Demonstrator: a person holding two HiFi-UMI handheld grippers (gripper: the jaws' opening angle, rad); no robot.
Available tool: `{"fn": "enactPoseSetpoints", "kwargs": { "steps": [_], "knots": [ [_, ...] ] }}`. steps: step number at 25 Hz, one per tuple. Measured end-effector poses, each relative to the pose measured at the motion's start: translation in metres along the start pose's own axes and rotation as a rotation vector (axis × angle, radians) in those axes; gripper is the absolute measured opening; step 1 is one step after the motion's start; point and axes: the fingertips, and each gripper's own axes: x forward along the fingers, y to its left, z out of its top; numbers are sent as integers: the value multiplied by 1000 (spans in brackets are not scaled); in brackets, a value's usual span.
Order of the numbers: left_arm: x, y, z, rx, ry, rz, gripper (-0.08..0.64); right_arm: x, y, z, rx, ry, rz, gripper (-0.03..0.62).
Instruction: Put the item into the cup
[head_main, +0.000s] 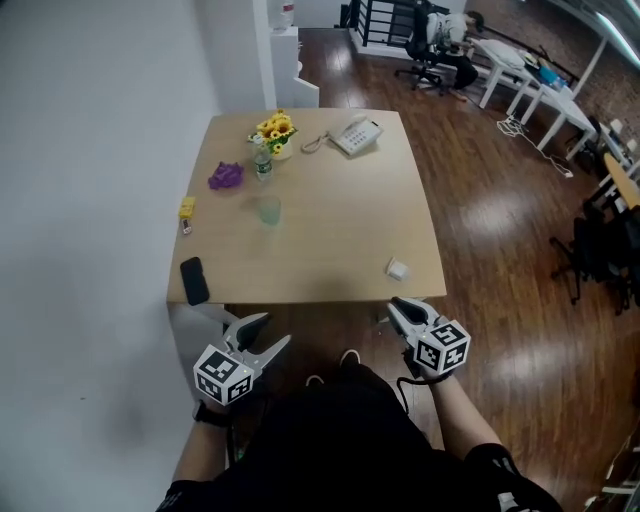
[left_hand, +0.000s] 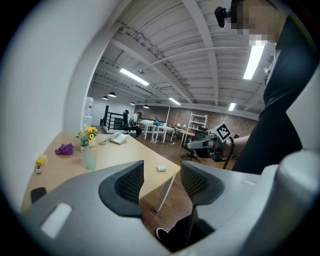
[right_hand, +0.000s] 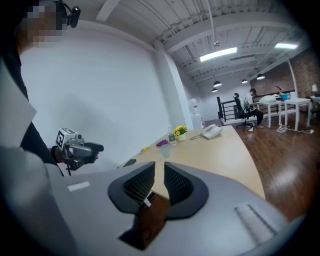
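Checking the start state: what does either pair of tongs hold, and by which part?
Nothing is held. The left tongs and the right tongs both stand open, with nothing between their jaws.

- Lighting: bright, even, indoor.
- Source: long white ceiling strip lights (left_hand: 254, 57) above the light wooden square table (head_main: 340, 250).
- Glare: pale patches on the dark glossy plank floor (head_main: 500, 215), right of the table.
- Shadows: soft and weak on the table top.
- Distortion: strong fisheye bend and black corners in both gripper views.
- Focus: the pale translucent cup (head_main: 269, 211) on the table is faint and low in contrast.
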Motion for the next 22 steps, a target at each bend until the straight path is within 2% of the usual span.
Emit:
{"fn": "enactPoseSetpoints", "kwargs": {
  "steps": [6, 11, 16, 19, 22],
  "knots": [
    [25, 15, 2, -9, 24, -5, 225, 11, -55, -15, -38, 82, -71, 84],
    [51, 38, 12, -26, 30, 21, 225, 40, -112, -42, -106, 228, -103, 94],
    [90, 61, 17, -56, 91, 29, 225, 71, -163, -73, -208, 381, -123, 97],
    [119, 72, 26, -42, 105, 36, 225, 86, -188, -95, -257, 466, -112, 104],
    [144, 84, 28, -34, 125, 40, 225, 99, -199, -114, -308, 543, -66, 107]
  ]
}}
